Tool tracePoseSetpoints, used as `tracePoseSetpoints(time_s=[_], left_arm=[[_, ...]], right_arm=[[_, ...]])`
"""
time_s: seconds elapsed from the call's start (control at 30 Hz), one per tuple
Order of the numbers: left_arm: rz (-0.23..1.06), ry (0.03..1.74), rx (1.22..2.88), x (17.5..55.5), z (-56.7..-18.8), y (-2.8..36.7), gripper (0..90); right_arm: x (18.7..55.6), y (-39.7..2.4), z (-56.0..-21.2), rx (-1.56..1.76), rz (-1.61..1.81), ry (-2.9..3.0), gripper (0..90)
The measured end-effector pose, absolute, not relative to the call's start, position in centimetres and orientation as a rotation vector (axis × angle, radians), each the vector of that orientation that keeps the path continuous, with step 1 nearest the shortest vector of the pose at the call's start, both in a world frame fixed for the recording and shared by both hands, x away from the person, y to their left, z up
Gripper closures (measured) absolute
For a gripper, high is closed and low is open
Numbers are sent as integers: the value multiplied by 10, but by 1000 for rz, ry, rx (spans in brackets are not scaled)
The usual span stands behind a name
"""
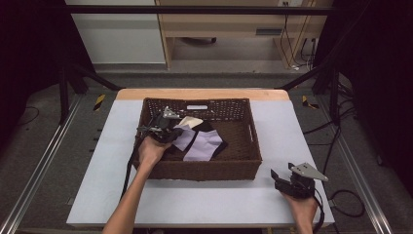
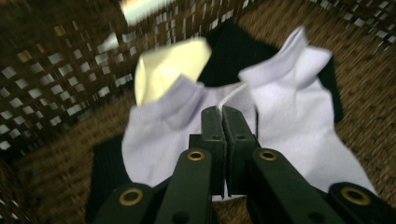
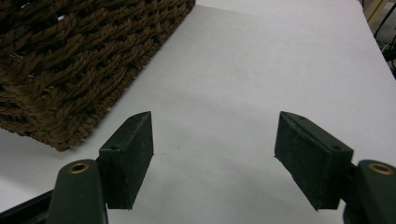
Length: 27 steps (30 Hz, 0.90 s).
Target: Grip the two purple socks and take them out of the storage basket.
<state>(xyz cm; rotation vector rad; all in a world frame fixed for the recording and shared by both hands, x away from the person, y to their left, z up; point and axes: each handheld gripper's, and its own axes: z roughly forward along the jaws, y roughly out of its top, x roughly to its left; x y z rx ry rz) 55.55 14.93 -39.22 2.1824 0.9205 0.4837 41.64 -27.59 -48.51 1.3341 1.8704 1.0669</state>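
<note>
A brown wicker basket [image 1: 199,170] stands in the middle of the white table [image 1: 272,126]. In it lie lavender socks [image 1: 204,145], a cream sock [image 1: 193,122] and a black one [image 1: 207,127]. My left gripper [image 1: 175,130] reaches into the basket's left side. In the left gripper view its jaws [image 2: 223,112] are pressed together, pinching a fold of a lavender sock [image 2: 289,102], with the cream sock [image 2: 168,70] and black sock [image 2: 238,46] behind. My right gripper [image 1: 276,176] rests on the table right of the basket's near right corner, jaws [image 3: 214,149] wide apart and holding nothing.
The basket's woven wall [image 2: 56,70] rises close on the left of the left gripper. The basket's corner [image 3: 70,60] sits just ahead-left of the right gripper, with bare white table [image 3: 261,60] beyond. Cables [image 1: 341,195] hang off the table's right edge.
</note>
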Motion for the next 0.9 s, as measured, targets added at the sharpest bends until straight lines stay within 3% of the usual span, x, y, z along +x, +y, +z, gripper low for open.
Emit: tracePoseSetpoints(time_s=[0.47, 0.9], left_arm=[[604, 848, 1900, 539, -369, 162, 881], [661, 760, 1798, 513, -334, 167, 881]], right_arm=[[417, -275, -485, 1338, 1053, 1875, 289], [417, -275, -485, 1340, 1053, 1862, 292]])
